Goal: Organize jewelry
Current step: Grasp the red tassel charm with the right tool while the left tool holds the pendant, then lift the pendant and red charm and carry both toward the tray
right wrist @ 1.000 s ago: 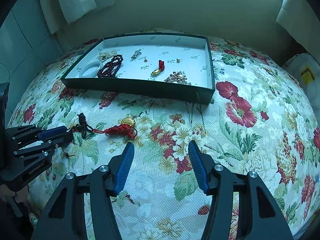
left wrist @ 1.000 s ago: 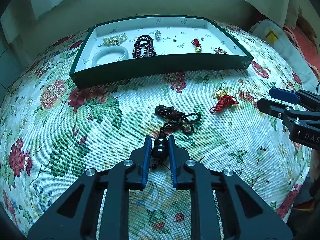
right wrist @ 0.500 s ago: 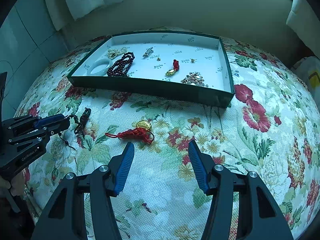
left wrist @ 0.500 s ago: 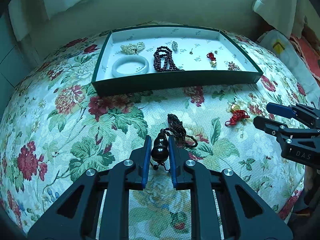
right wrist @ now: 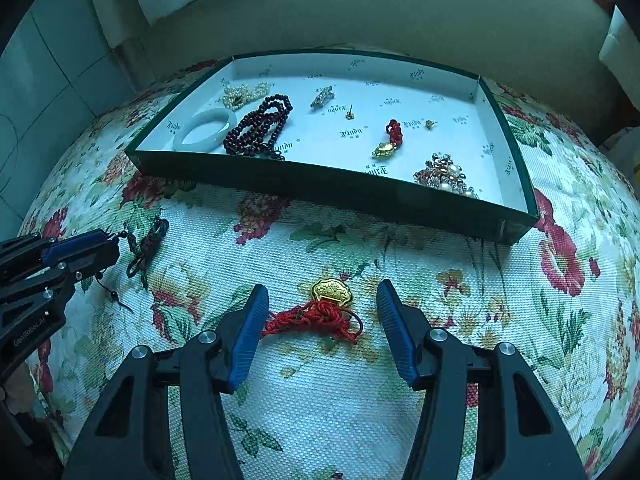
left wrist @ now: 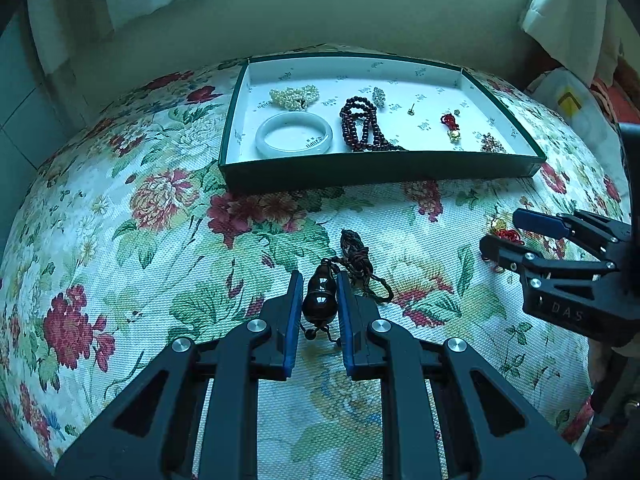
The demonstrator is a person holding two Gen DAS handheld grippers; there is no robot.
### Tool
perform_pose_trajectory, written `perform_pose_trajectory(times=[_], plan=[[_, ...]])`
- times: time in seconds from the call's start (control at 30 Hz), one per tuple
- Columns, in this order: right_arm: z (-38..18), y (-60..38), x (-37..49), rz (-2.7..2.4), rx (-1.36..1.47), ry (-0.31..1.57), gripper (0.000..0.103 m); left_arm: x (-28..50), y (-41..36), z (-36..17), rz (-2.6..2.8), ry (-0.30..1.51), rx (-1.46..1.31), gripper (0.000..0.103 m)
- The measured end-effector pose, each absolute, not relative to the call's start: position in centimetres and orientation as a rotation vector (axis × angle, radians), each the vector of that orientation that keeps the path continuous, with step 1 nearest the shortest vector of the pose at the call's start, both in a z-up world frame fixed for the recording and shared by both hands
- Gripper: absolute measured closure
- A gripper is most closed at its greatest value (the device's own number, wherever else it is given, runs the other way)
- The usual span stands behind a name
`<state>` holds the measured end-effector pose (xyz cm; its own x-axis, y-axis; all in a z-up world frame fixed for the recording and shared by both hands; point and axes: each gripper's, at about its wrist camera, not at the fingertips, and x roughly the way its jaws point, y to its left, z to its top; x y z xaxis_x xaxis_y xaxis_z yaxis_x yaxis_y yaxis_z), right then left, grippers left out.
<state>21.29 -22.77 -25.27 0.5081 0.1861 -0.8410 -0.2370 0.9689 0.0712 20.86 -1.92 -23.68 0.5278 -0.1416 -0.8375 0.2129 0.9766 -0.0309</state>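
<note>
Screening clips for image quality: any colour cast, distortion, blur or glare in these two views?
Left wrist view: teal cast, strong fisheye bowing the green-walled white tray, dark vignetted corners, sharp focus. Right wrist view: same cast and curvature, gold lock-shaped pendant on red knotted cord crisp, no glare.

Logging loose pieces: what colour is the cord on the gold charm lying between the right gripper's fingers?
Red; the knotted cord on the gold charm shows best in the right wrist view.
</note>
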Motion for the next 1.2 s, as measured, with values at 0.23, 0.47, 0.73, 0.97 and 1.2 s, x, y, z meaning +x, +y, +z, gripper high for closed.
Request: perform_pose_trajectory(times=[0.23,0.47,0.73,0.97,1.2], plan=[[-25.2,-23.8,20.5,0.262,-0.044,1.012,0.073,20.9,-1.7,-24.0,-0.212,0.999,0.073,0.086],[-25.0,-24.5,20.1,0.258,-0.032,1.013,0.088,20.7,-1.9,-23.8,-0.215,0.992,0.074,0.086],[-24.6,-25.7,19.0,0.228,-0.017,1.020,0.092,20.4,-2.1,-23.7,-0.219,0.992,0.072,0.086],[-23.8,-26.5,18.5,0.215,-0.006,1.003,0.092,20.2,-2.3,-23.0,-0.221,0.972,0.069,0.086],[-22.6,-26.3,18.2,0.224,-0.004,0.971,0.092,19.9,-2.5,-21.9,-0.228,0.951,0.065,0.086]])
